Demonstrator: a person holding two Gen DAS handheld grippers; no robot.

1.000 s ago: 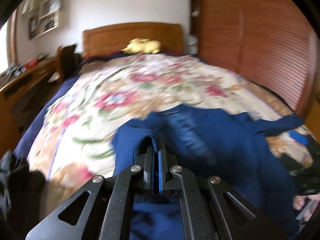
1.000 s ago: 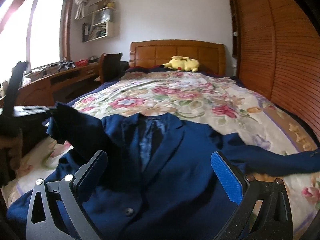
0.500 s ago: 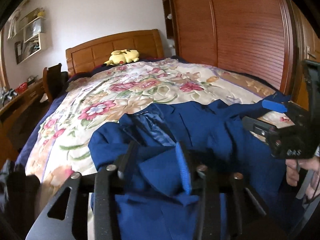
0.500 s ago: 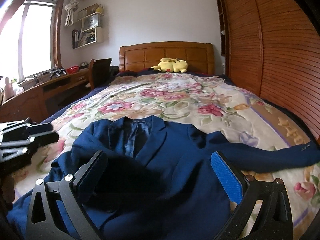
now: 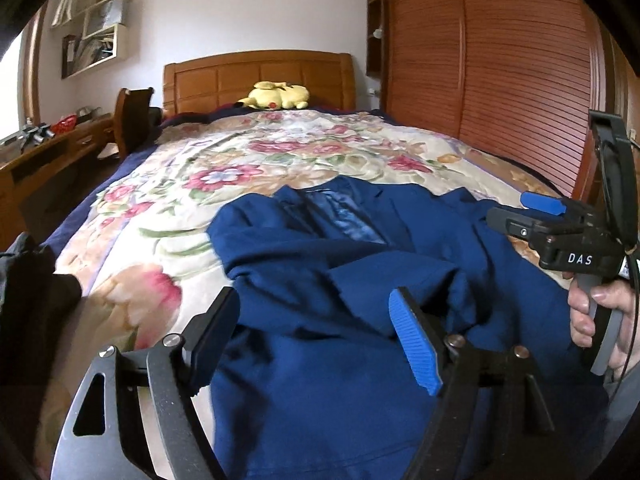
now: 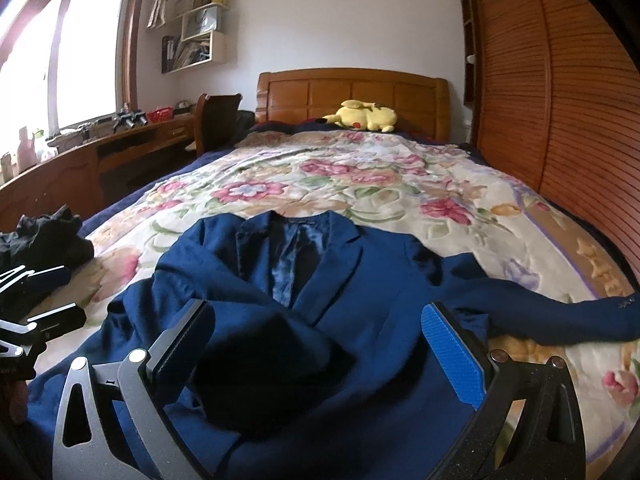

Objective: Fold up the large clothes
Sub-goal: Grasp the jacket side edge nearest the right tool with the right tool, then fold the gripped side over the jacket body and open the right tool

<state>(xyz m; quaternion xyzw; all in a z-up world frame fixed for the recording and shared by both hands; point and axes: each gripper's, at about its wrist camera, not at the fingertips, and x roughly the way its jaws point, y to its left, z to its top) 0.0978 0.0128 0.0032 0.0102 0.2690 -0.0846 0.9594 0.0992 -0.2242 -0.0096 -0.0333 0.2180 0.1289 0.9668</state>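
A dark blue suit jacket lies face up on the flowered bedspread, collar toward the headboard. Its left sleeve is folded across the chest; its right sleeve stretches out to the right. My left gripper hovers over the jacket's lower left with its jaws opening and nothing pressed between the pads. It shows at the left edge of the right wrist view as black fingers. My right gripper stands open above the jacket's middle, and appears with a hand at the right of the left wrist view.
A yellow plush toy lies by the wooden headboard. A slatted wooden wardrobe runs along the bed's right side. A desk and chair stand to the left. Dark clothes are heaped at the bed's near left corner.
My left gripper let go of the sleeve it held pinched, opened its jaws and drew back and down. The sleeve now lies folded across the jacket's chest. The right gripper stayed open and still.
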